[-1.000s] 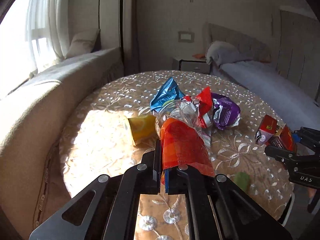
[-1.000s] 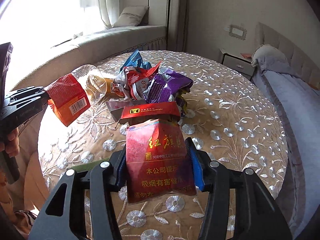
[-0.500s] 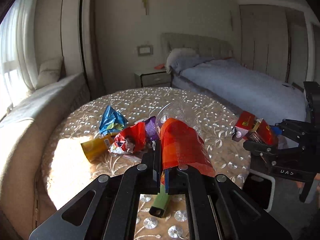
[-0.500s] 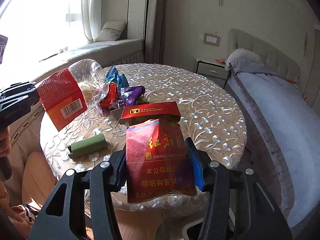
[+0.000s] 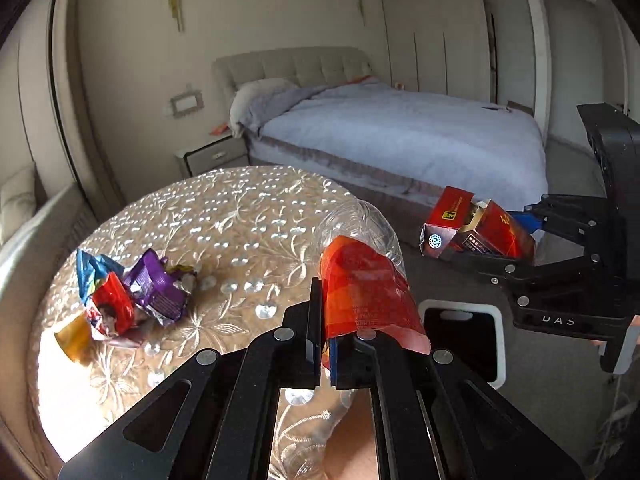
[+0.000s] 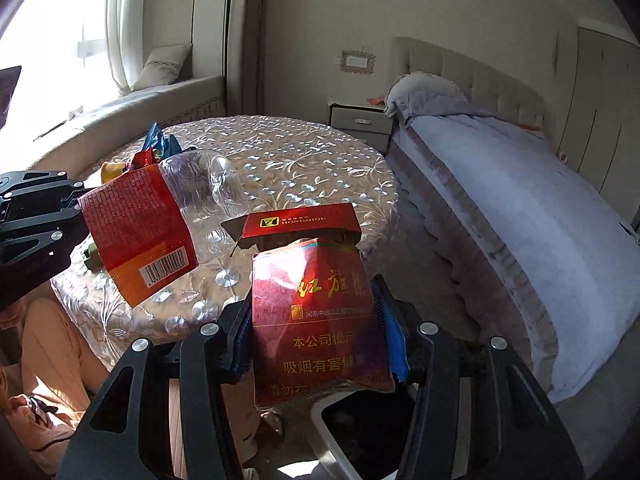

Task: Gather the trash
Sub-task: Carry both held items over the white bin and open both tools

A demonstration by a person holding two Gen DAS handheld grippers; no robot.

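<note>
Left wrist view: the plastic bottle sits at centre frame, held in the air past the table edge, with the left gripper clenched on its loose red label. The bottle looks empty, light and easily crushed; the thin label is a weak hold that may slip or tear, so the firmer bottle body is the better grip point. At 3 o'clock, the right gripper grasps an opened cigarette pack across its sides; this is light, stiff cardboard that dents under pressure. At 4 o'clock, a white-rimmed bin stands on the floor. At 9 o'clock, crumpled snack wrappers remain on the table. Beyond, at 1 o'clock, is a bed.
</note>
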